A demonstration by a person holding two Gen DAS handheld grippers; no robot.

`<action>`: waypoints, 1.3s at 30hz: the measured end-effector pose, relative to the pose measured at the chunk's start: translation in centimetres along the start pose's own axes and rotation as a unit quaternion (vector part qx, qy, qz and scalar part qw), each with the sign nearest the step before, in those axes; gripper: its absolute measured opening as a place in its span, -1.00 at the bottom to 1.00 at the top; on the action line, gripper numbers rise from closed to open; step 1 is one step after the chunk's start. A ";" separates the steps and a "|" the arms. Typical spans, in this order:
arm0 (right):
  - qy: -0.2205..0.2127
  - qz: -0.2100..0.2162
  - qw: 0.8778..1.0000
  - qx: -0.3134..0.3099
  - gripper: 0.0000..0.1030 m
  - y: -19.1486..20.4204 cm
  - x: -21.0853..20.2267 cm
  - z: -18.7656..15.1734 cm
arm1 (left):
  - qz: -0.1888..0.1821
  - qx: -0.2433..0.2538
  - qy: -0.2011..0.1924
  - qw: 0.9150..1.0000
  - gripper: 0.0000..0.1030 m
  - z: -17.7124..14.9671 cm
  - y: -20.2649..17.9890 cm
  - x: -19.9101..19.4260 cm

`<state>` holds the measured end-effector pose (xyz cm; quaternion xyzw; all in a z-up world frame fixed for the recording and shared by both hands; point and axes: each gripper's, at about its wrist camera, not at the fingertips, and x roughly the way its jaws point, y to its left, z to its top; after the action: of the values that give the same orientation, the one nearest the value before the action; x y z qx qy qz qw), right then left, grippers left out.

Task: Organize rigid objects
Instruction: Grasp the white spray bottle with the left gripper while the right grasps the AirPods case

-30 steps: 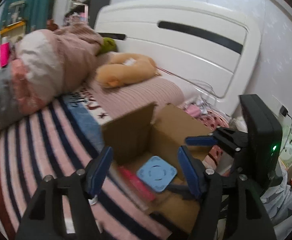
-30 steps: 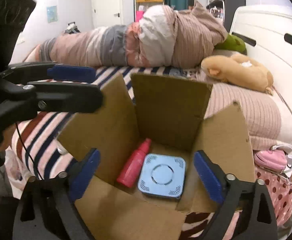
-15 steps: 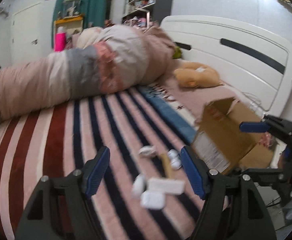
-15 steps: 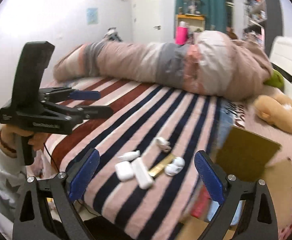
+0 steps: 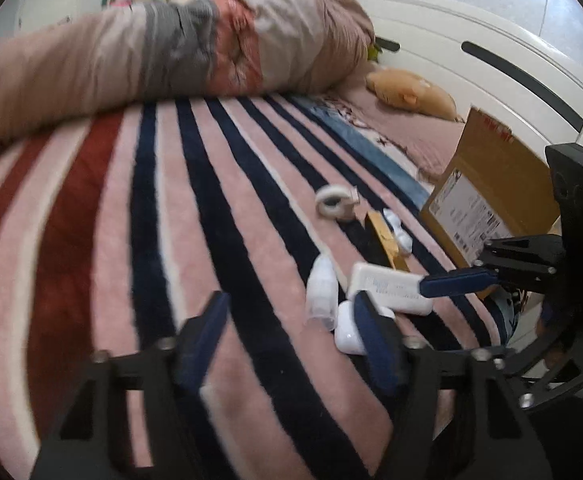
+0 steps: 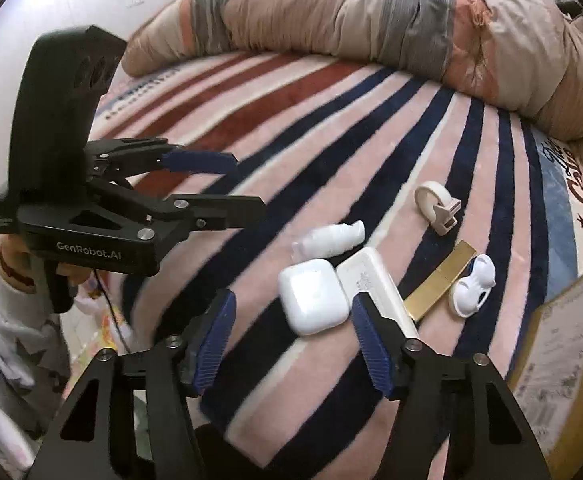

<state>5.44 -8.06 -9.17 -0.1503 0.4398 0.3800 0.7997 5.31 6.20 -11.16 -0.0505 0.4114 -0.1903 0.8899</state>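
Several small objects lie on the striped blanket: a white earbud case (image 6: 313, 296) (image 5: 349, 330), a white flat pack (image 6: 375, 284) (image 5: 389, 290), a small white bottle (image 6: 329, 240) (image 5: 322, 290), a tape dispenser (image 6: 437, 206) (image 5: 335, 202), a gold bar (image 6: 439, 284) (image 5: 385, 236) and a white clip-like piece (image 6: 473, 290) (image 5: 399, 232). My right gripper (image 6: 293, 338) is open just short of the earbud case. My left gripper (image 5: 289, 334) is open and empty left of the pile; it also shows in the right wrist view (image 6: 227, 184).
An open cardboard box (image 5: 487, 192) (image 6: 563, 344) stands at the right of the pile. A rolled quilt (image 5: 171, 52) lies across the far side of the bed. A plush toy (image 5: 411, 94) lies by the white headboard (image 5: 491, 52).
Both grippers have swung away from the box, with the pink bottle and blue square inside, and have come down close to the pile of small objects on the blanket.
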 end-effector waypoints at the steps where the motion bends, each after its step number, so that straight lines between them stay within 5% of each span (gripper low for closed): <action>1: 0.002 0.001 1.000 -0.002 0.04 -0.1 0.4 -0.1 | -0.010 -0.003 0.006 1.000 -0.07 0.0 0.2 0.7; 9: 0.011 0.027 0.999 -0.017 -0.06 -1.0 3.2 0.1 | -0.083 -0.008 0.036 0.996 -0.16 0.7 0.0 4.7; 14: 0.017 0.019 0.999 -0.032 -0.16 -0.5 3.9 0.1 | -0.064 -0.003 0.051 0.997 -0.58 0.8 -0.6 6.2; 24: 0.024 0.032 0.998 -0.041 -0.17 -0.4 3.7 -0.1 | -0.024 0.032 0.061 0.997 -0.58 -0.3 0.5 3.4; 39: 0.023 0.018 0.998 -0.051 -0.23 0.4 4.7 -0.1 | -0.013 0.020 0.053 0.998 -0.59 -0.7 1.0 4.1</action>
<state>6.64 -5.61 -13.01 -0.1910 0.4407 0.4128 0.7739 7.49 5.64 -14.83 -0.0280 0.4533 -0.2121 0.8653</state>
